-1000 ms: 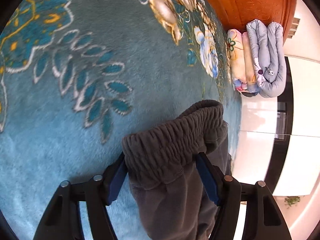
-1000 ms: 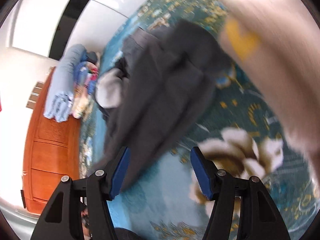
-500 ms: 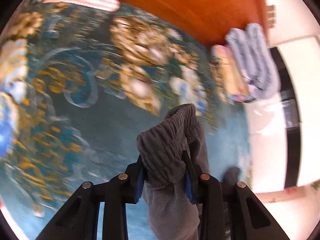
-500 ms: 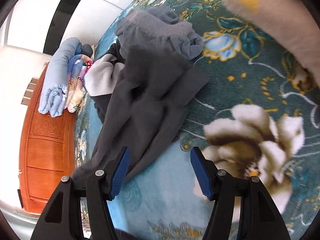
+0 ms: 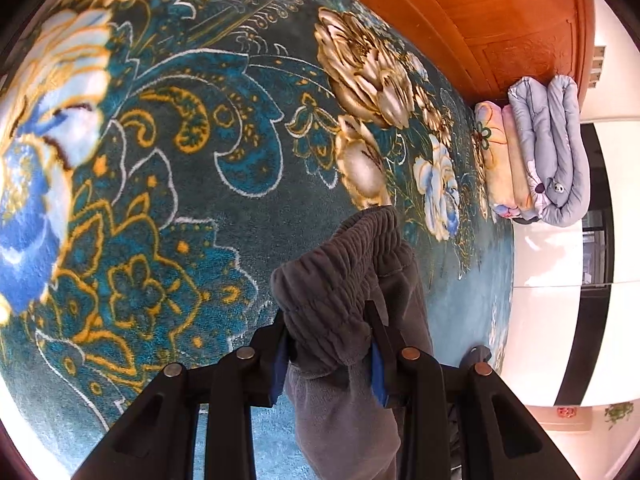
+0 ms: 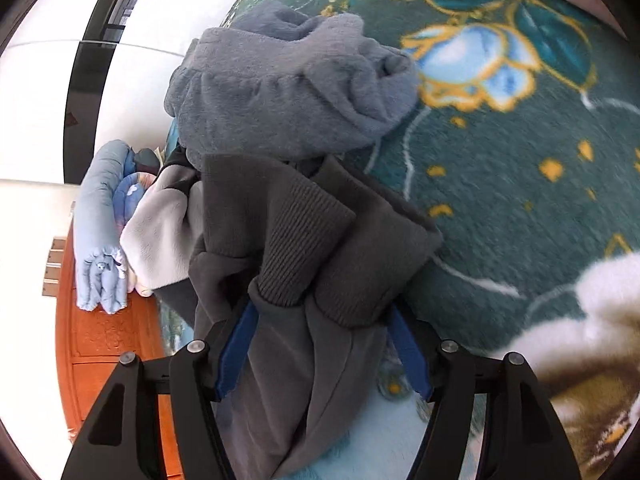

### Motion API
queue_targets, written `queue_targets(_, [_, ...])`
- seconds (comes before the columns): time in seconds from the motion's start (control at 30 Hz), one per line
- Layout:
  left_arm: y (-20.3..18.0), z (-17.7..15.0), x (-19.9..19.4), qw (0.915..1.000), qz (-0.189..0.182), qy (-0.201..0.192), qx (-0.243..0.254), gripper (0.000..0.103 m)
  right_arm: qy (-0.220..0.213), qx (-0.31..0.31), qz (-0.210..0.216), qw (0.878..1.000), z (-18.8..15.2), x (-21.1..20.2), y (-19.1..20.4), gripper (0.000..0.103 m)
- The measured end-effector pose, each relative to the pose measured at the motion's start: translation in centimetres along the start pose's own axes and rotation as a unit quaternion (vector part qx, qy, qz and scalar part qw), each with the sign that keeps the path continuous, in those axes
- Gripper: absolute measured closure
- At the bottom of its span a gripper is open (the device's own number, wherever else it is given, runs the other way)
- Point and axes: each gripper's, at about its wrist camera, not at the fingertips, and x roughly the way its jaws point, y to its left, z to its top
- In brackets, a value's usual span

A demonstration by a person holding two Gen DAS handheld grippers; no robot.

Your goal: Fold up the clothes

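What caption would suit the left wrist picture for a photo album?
Left gripper pinching the gathered waistband of dark grey trousers above a teal floral blanket.

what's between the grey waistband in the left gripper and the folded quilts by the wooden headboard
In the left wrist view, only bare floral blanket lies between the waistband held by the left gripper and the folded quilts; nothing rests on that stretch.

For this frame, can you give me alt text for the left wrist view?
The left tongs are shut on the gathered elastic waistband of dark grey trousers, held above a teal floral blanket. Folded quilts are stacked at the far edge by an orange wooden headboard.
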Motion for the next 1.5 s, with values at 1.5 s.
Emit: queue_targets(1.5, [-5.5,-10.9,-7.3,0.9799,0.072,0.001,0.186,0.045,0.017,-0.112,-0.04,0.993,-4.2,-10.8,-2.5,0.056])
